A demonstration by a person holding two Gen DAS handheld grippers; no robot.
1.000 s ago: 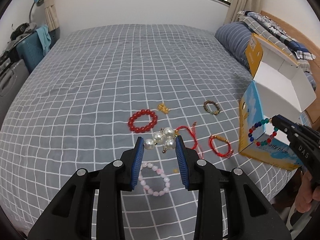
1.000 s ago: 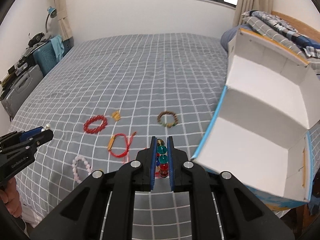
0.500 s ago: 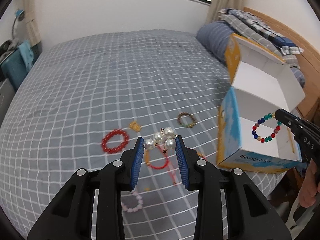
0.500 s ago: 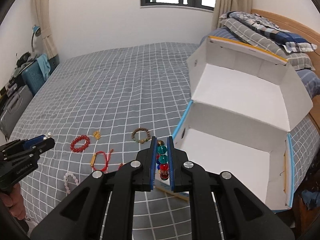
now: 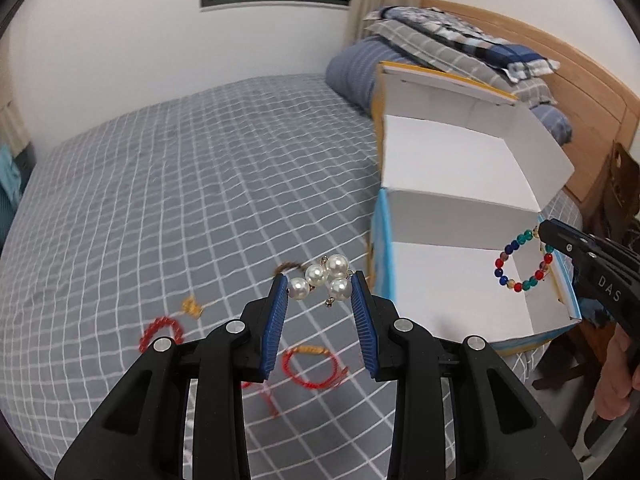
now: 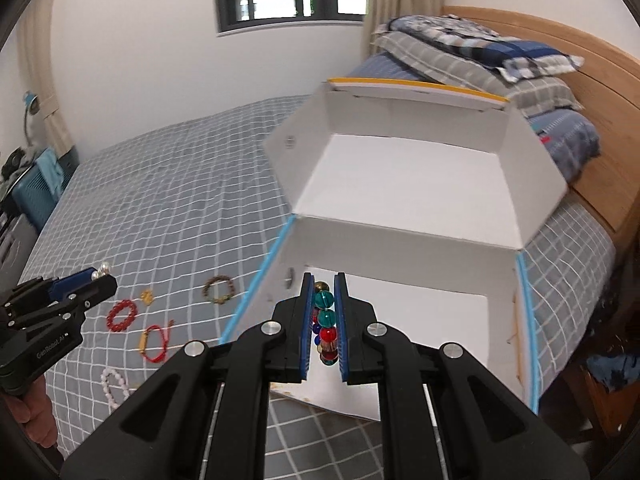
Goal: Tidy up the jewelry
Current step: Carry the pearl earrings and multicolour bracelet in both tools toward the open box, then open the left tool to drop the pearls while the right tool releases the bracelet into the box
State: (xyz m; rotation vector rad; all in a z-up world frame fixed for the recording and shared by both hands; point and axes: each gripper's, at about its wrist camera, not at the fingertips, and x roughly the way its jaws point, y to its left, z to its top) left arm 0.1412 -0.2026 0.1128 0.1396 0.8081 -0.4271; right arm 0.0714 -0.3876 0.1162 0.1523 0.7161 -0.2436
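My left gripper (image 5: 320,285) is shut on a cluster of white pearls (image 5: 326,278), held above the checked bed just left of the open white box (image 5: 460,216). My right gripper (image 6: 323,280) is shut on a multicoloured bead bracelet (image 6: 325,312), which hangs over the inside of the box (image 6: 420,320). In the left wrist view that bracelet (image 5: 520,264) dangles as a ring from the right gripper (image 5: 548,236). On the bed lie a red bead bracelet (image 6: 121,315), a red cord bracelet (image 6: 154,340), a gold charm (image 6: 147,296), a brown bead bracelet (image 6: 218,290) and a pink bead bracelet (image 6: 112,384).
The box lid (image 6: 400,168) stands up behind the box. Pillows and a folded quilt (image 6: 472,52) lie against the wooden headboard (image 6: 592,80). A blue suitcase (image 6: 36,192) stands beyond the bed's left side. A hand (image 5: 616,380) grips the right tool.
Both grippers have swung right and risen a little, from over the loose jewelry to the box. The coloured bracelet now hangs over the box's inside. Both grips are unchanged.
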